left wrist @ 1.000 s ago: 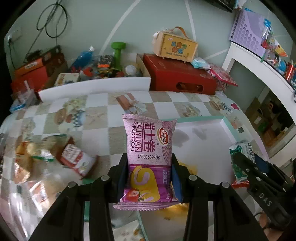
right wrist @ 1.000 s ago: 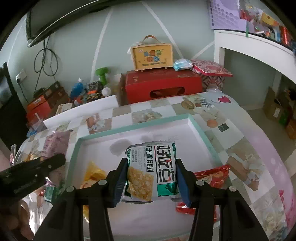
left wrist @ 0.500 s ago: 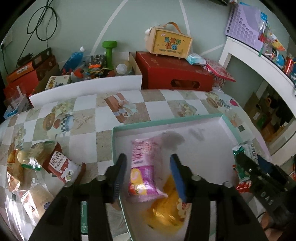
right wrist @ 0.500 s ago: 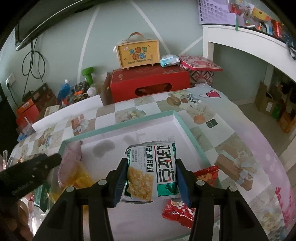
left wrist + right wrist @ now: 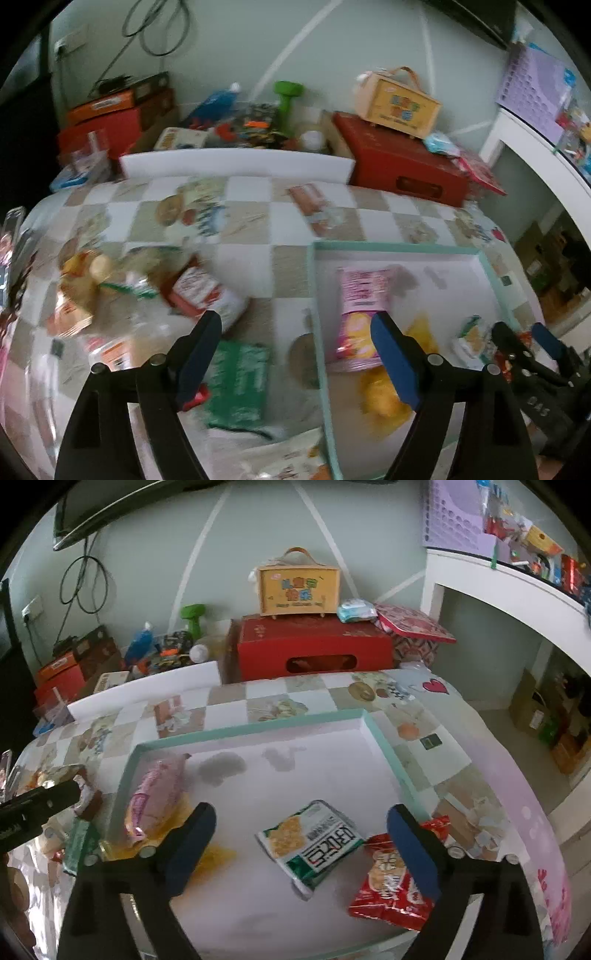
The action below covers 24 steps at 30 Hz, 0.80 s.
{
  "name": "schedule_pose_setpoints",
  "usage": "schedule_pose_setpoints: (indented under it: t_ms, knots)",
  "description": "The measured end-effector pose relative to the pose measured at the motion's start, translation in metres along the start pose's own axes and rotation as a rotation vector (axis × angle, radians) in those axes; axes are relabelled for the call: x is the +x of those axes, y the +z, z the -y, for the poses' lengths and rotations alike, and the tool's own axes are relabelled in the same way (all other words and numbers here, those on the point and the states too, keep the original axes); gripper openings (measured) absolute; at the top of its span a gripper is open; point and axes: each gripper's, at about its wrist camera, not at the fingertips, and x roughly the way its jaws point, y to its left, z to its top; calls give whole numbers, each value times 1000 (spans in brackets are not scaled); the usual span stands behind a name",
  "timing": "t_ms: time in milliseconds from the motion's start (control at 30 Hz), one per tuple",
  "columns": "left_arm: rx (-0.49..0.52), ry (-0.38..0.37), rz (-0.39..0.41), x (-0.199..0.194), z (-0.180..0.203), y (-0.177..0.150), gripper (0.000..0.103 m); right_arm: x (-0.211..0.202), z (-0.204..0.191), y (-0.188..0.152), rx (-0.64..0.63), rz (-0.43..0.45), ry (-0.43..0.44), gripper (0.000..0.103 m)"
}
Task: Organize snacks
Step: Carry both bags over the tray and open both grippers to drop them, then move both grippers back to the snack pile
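On the checkered tablecloth (image 5: 229, 701), the teal-rimmed tray (image 5: 251, 727) now holds both released packets: pink packet (image 5: 155, 801) at its left wall, green-and-white packet (image 5: 314, 842) mid-tray. Left gripper (image 5: 295, 343) and right gripper (image 5: 301, 834) jaws are opening, empty. Loose snacks (image 5: 199, 291) remain left of the tray.

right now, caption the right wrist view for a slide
Right gripper opening above a green-and-white snack packet lying in the teal-rimmed tray.

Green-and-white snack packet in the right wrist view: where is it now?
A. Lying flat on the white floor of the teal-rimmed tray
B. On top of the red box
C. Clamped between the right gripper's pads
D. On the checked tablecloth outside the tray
A. The green-and-white snack packet lies on the floor of the teal-rimmed tray, touching neither pad of the opening right gripper.
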Motion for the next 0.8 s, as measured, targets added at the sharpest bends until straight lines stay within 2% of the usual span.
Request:
schedule_pose_setpoints:
  t_ms: [67,133,167,600,800]
  knots:
    - [-10,32,10,-4,-9,-2,85,-3,-5,0,-9,6,12,103]
    - [-24,66,30,-10,-20,-3,99,-6,-10,0,-21,11,33,103]
    - [-36,81,46,-15,-26,-5,101,-7,-13,-1,-28,14,42,103]
    - [-109,194,195,-67,-88,-31,103,-31,-53,-16,-43,95,171,103]
    - [-132,215,198,-79,-108,-45,103,-45,-80,-26,-68,110,256,103]
